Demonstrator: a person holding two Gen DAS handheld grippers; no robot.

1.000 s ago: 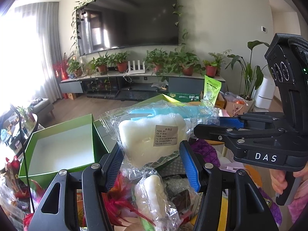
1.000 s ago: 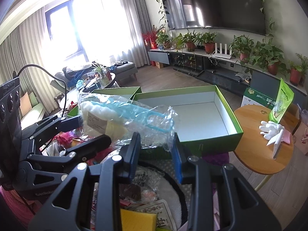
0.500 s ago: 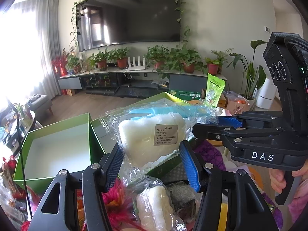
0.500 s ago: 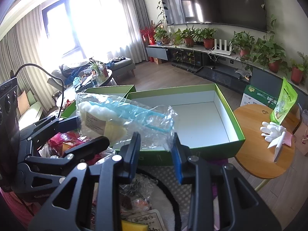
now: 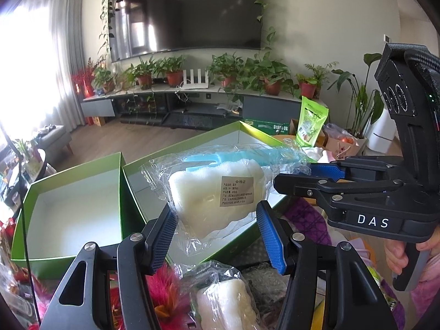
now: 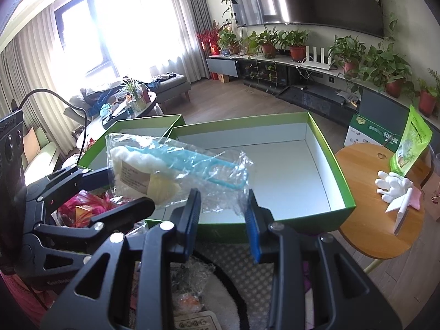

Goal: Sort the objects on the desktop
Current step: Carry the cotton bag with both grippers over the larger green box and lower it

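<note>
Both grippers hold one clear plastic bag [image 5: 220, 192] between them, up above the two open green boxes. Inside the bag are a white sponge [image 5: 211, 200] and a light blue plastic handle [image 6: 189, 165]. A paper label [image 5: 237, 191] on the sponge carries several lines of small Chinese print; the heading looks like a quality-certificate mark, and the rest is too small to read.

The left gripper [image 5: 217, 236] is part open around the sponge end of the bag, its blue pads against the wrapping on either side. The right gripper [image 6: 222, 217] is narrowed onto the crumpled plastic at the handle end. In the left wrist view the body of the right gripper bears the white letters "DAS" [image 5: 372, 221], and a hand [image 5: 398, 255] grips its handle.

The bag hangs over the near edge of the larger green box [image 6: 324, 148], which has a white floor. A second green box [image 5: 68, 209] sits just beside it on the left.

Below the grippers lie another wrapped white sponge [image 5: 225, 302] and pink feathers [image 5: 162, 294]. On a round wooden table [image 6: 365, 214] stand a green pouch [image 6: 409, 143] with print too small to read and a white hand-shaped figure [image 6: 393, 185].
</note>
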